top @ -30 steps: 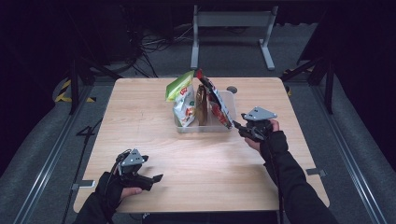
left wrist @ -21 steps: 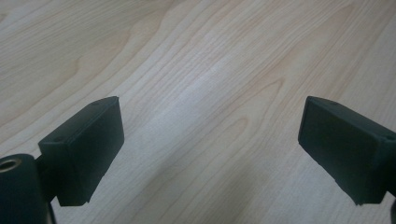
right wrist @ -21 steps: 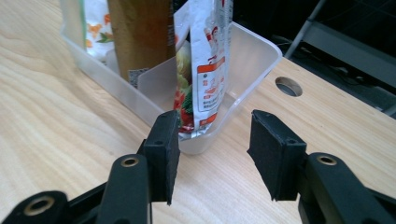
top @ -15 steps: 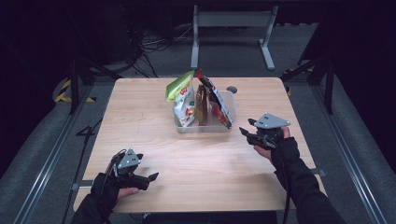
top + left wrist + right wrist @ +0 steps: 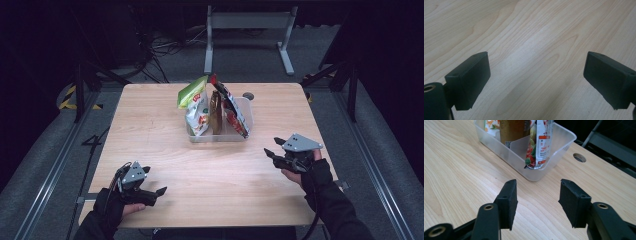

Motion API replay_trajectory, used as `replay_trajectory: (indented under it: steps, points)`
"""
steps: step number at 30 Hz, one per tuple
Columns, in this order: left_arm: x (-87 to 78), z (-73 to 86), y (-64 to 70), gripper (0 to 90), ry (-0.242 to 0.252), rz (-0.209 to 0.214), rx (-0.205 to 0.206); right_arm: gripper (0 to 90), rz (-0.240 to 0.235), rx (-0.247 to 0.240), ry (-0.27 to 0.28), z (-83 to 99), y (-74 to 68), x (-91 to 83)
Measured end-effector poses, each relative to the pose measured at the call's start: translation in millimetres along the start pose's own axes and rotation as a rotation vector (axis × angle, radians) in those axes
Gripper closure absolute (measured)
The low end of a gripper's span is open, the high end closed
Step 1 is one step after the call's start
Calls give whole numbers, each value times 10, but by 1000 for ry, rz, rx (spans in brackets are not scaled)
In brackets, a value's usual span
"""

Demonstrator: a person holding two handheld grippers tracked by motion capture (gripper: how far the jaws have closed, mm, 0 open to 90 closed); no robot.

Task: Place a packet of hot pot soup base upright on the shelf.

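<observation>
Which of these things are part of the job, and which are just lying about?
Part of the job:
clear bin
green bag
white bag
brown pouch
red bag
left gripper, open
right gripper, open

Just lying about:
metal stand
cables

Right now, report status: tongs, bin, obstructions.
Left tongs open, empty, near table edge. Right tongs open, empty, facing clear bin. Snack bags upright inside. Bare table between.

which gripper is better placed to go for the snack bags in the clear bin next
Right, probably. The right gripper sits open beside the clear bin, jaws facing the red bag. The left gripper, also open, is at the table's near edge, facing bare wood.
</observation>
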State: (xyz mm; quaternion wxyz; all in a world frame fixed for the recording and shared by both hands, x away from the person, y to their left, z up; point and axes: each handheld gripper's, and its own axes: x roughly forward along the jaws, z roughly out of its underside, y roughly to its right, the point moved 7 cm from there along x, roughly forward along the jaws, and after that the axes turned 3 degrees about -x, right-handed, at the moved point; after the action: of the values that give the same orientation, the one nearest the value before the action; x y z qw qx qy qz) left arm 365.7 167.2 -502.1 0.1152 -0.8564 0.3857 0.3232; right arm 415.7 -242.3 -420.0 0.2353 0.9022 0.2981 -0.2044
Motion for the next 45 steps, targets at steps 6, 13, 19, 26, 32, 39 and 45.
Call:
replay_trajectory:
  steps: [6,13,19,26,32,39,45]
  points:
    - [-7,-4,7,77,5,4,-5,460,-7,4,27,57,-30,-148]
    - [-4,-4,14,77,6,6,-6,430,-17,5,25,170,-72,-247]
    - [0,-2,16,77,5,9,-7,389,-19,-8,16,295,-103,-304]
    - [-5,-8,10,77,9,4,-12,337,-13,-30,-3,463,-129,-386]
    - [-8,-18,19,76,11,-1,-4,271,5,-41,-16,614,-133,-427]
    - [-22,-27,6,76,19,-6,-4,202,13,-37,-25,763,-141,-462]
    - [-34,-43,-2,75,26,-15,4,187,15,-30,-37,885,-133,-499]
